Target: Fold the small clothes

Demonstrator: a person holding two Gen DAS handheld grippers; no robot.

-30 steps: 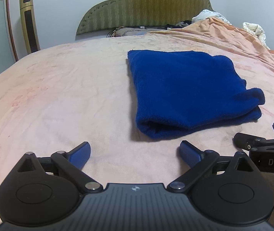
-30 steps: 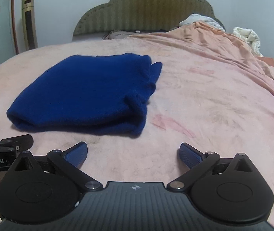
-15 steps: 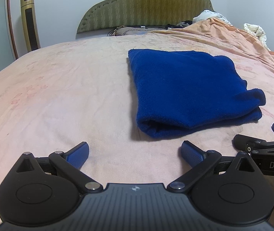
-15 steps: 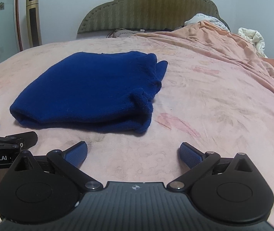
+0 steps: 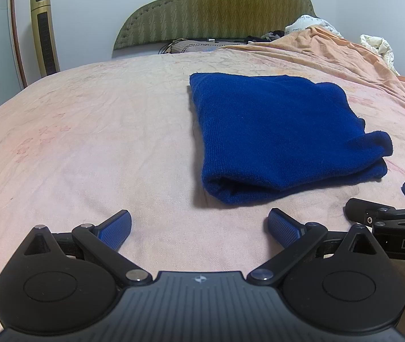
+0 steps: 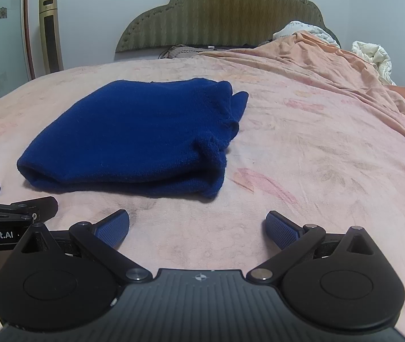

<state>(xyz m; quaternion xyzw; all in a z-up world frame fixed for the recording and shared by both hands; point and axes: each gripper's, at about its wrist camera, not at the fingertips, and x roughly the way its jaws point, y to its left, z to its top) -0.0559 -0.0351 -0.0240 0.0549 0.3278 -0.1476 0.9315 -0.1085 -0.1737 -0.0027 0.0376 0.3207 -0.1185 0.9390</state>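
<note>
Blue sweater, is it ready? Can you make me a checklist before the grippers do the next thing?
1. Blue sweater lies folded on the pink bedspread: ok.
2. Left gripper open, fingers empty: ok.
3. Right gripper open, fingers empty: ok.
4. Both grippers short of the sweater, not touching: ok.
5. Fold tidy: not ok, a corner bunches up on the right side.
6. More clothes waiting to be folded: cannot tell.
</note>
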